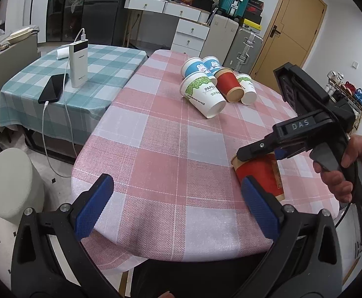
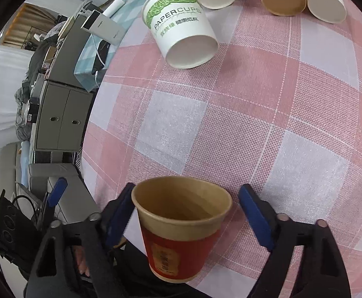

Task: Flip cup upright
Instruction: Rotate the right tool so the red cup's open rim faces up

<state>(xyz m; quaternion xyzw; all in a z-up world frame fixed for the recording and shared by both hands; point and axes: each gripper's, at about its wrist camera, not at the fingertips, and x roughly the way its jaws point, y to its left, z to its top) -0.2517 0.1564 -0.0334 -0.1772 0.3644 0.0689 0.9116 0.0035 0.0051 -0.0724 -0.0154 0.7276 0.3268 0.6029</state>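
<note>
A red paper cup point(image 2: 181, 243) with a brown rim stands mouth up near the front edge of the pink checked table point(image 2: 268, 99). My right gripper point(image 2: 188, 191) is open around its rim. The left pad point(image 2: 121, 213) touches the rim and the right pad point(image 2: 255, 221) stands a little clear of it. In the left wrist view a hand holds the right gripper point(image 1: 263, 156) over the same red cup point(image 1: 258, 173). My left gripper point(image 1: 177, 186) is open and empty, low over the table's near edge, just left of the cup.
Several cups lie on their sides at the far end: a green-leaf white cup point(image 1: 203, 94), a red cup point(image 1: 229, 84), two blue rabbit cups point(image 1: 196, 67) and another white cup point(image 1: 247, 89). A green checked table point(image 1: 69, 79) with a phone and power bank stands to the left.
</note>
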